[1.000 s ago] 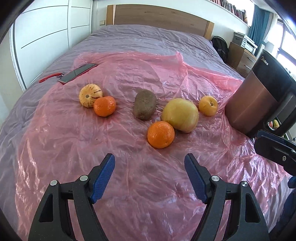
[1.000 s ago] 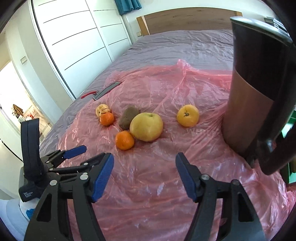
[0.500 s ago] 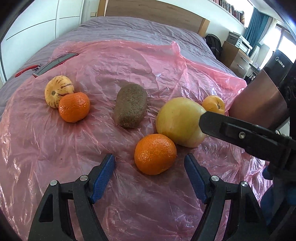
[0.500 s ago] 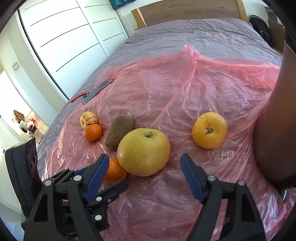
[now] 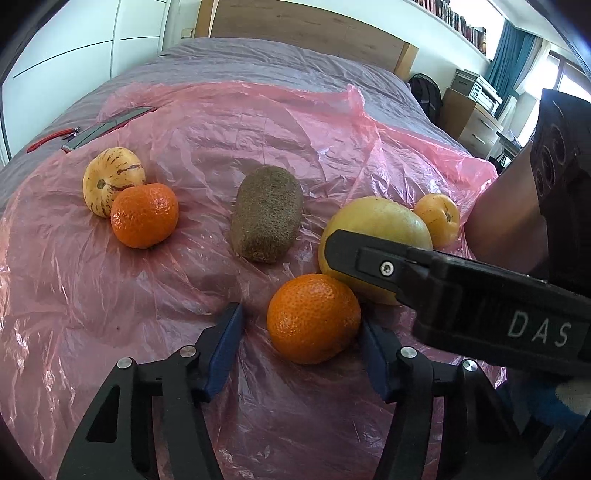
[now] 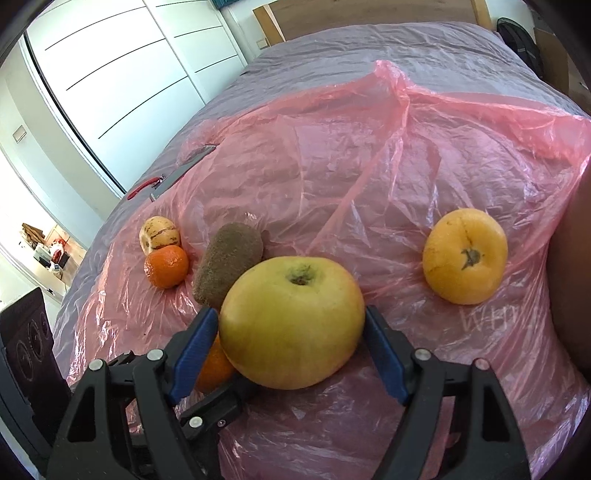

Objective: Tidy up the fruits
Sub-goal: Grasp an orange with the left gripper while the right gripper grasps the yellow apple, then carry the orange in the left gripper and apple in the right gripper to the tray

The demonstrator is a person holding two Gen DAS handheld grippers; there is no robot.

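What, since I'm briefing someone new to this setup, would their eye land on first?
A big yellow-green apple fills the right wrist view, flanked by the blue pads of the right gripper. In the left wrist view a bright mandarin sits between the jaws of the left gripper, which have just been closing. Both lie on a crinkled pink plastic sheet.

Both wrist cameras look steeply down, close over the pink plastic sheet (image 5: pixel 332 122) toward the wooden headboard (image 5: pixel 306 26). The left view sits left of the yellow apple (image 6: pixel 291 325), the right view directly before it; both share that apple.
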